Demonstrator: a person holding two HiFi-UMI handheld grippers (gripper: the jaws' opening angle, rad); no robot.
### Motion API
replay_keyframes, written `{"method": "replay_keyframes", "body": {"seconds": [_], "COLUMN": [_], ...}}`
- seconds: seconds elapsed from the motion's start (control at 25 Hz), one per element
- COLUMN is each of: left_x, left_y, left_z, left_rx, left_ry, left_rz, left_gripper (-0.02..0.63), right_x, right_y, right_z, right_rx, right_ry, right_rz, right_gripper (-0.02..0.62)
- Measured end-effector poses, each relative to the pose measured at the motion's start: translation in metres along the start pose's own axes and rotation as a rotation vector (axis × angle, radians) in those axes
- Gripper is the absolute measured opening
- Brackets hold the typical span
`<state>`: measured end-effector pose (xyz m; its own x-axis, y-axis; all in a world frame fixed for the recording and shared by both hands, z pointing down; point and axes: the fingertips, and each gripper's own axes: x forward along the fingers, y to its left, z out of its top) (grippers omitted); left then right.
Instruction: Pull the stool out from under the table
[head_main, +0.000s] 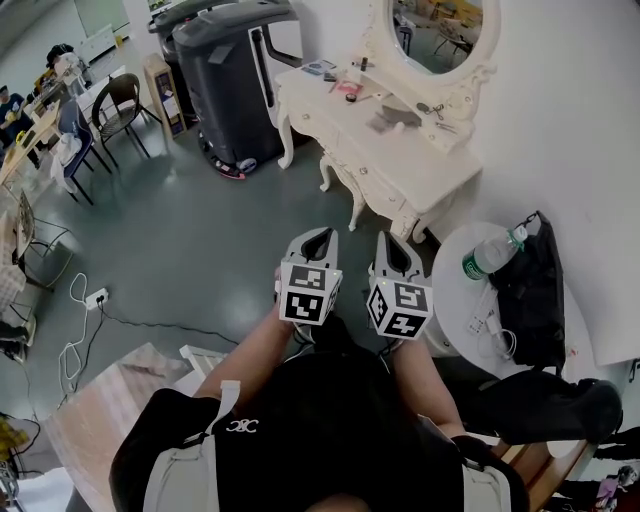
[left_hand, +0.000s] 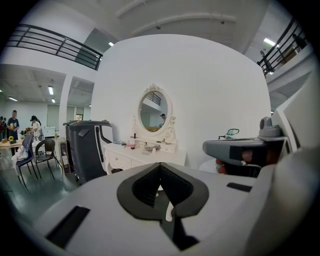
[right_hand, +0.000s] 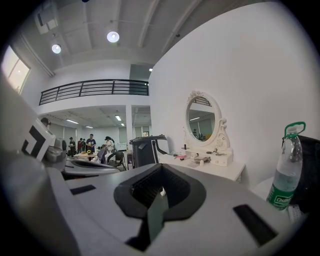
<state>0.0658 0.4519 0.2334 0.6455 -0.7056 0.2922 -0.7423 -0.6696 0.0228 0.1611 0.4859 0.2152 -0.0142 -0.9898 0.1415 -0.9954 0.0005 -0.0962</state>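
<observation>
Head view: left gripper (head_main: 318, 235) and right gripper (head_main: 392, 242) sit side by side at centre, both pointing toward the white table (head_main: 310, 95) in the upper middle. We cannot make out the stool; the table top hides the space beneath.

Left gripper view: jaws together, nothing between them; table at centre left, below its mirror (left_hand: 154, 112).

Right gripper view: jaws together, empty; table at centre right, bottle (right_hand: 286, 172) at the right edge.
</observation>
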Motion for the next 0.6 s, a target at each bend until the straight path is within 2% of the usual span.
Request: {"method": "replay_keyframes", "body": {"seconds": [0.16, 0.36, 0.6], "left_x": [0.015, 0.037, 0.071], "left_y": [0.018, 0.051, 0.088], "left_z": [0.002, 0.022, 0.037], "left_rx": [0.003, 0.002, -0.002], "left_ry": [0.001, -0.048, -0.035], "left_rz": [0.011, 0.046, 0.066], "left_gripper": [0.003, 0.003, 0.003], "right_x": [0.028, 0.072, 0.125], "right_y": [0.000, 0.004, 0.012], "right_z": [-0.003, -0.001, 0.014], "right_rx": [0.003, -0.028, -0.063], "right_ry": [0.014, 0.032, 0.013], "right_rz": [0.004, 0.019, 0.048], "right_gripper": [0.005, 0.005, 0.005]}}
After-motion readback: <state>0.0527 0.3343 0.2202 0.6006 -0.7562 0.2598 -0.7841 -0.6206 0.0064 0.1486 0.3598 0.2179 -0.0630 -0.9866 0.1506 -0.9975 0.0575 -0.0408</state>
